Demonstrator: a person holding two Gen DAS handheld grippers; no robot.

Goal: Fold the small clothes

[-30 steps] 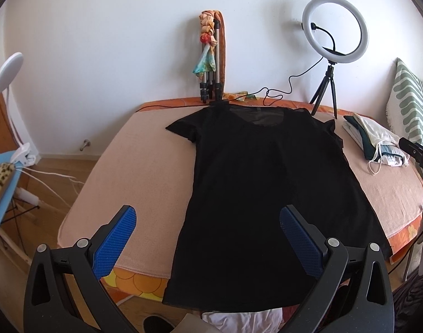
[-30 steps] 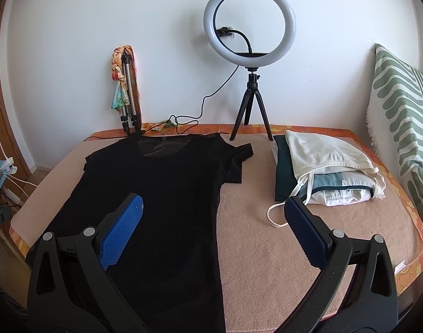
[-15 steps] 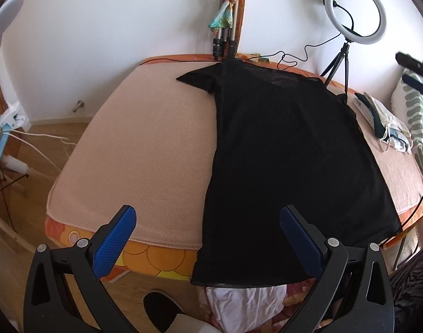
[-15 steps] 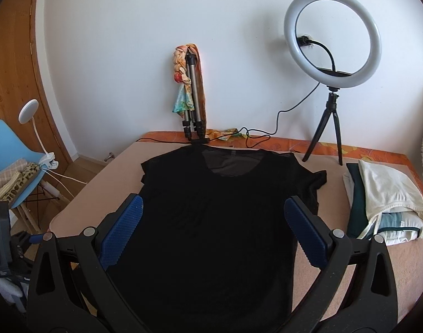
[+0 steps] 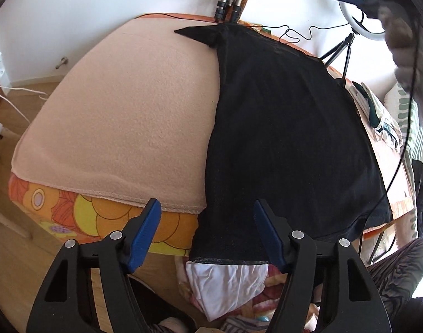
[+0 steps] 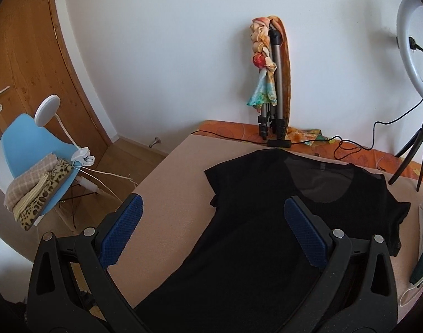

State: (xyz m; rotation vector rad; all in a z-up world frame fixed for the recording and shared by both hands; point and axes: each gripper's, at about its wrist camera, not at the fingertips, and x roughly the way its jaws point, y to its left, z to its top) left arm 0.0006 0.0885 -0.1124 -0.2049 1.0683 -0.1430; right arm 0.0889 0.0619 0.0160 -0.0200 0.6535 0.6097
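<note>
The left gripper (image 5: 205,234) hangs over the near hem of the 1 black short-sleeved T-shirt (image 5: 280,127), its 2 blue ribbed pads apart and just narrowing, with the shirt's near-left hem corner lying below the gap but not yet pinched. That shirt lies flat, neck toward the wall, on the peach fleece blanket (image 5: 122,116) covering the orange flower-print mattress (image 5: 100,222), with its hem spilling over the front edge. The right gripper (image 6: 212,234) hovers with jaws wide apart above the shirt's left sleeve and shoulder, touching nothing.

This looks like the reach for the first fold: both corners of the left side need pinching (top layer and bottom together, ideally) before being carried across.

Further out: 1 pile of folded pale clothes (image 5: 378,119), 1 ring light on a small tripod (image 5: 361,22), 1 folded tripod draped with a scarf (image 6: 272,83), 1 blue chair (image 6: 30,149).
</note>
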